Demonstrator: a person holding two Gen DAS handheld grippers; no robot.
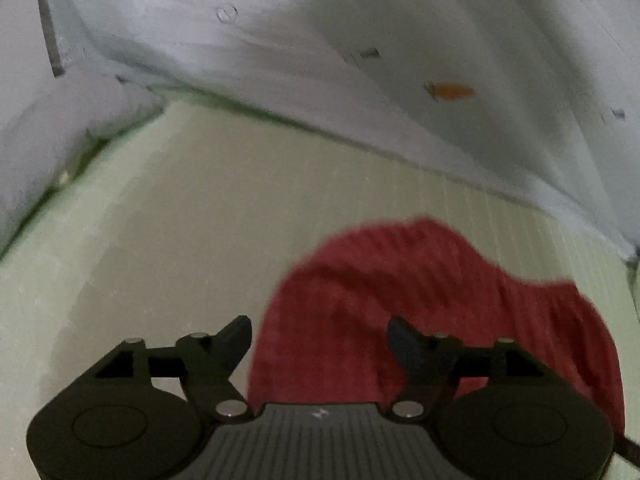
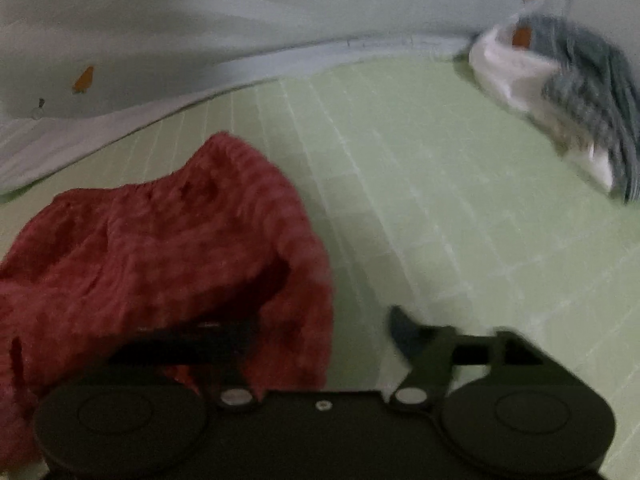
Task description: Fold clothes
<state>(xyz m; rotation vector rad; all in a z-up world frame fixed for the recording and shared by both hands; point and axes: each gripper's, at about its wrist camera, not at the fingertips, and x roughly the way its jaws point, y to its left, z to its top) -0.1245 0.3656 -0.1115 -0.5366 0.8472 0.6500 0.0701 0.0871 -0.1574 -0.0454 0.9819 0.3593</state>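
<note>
Lying crumpled and unfolded just ahead of the open, empty left tool [image 1: 319, 334] and right tool [image 2: 320, 328], the red garment [image 2: 160, 248] awaits its first fold.

Home, likely a bedroom; pale sheet with small carrot print [image 1: 450, 91] bordering a green gridded mat [image 2: 420, 184]; loose clothes pile [image 2: 568, 96] on it.
</note>
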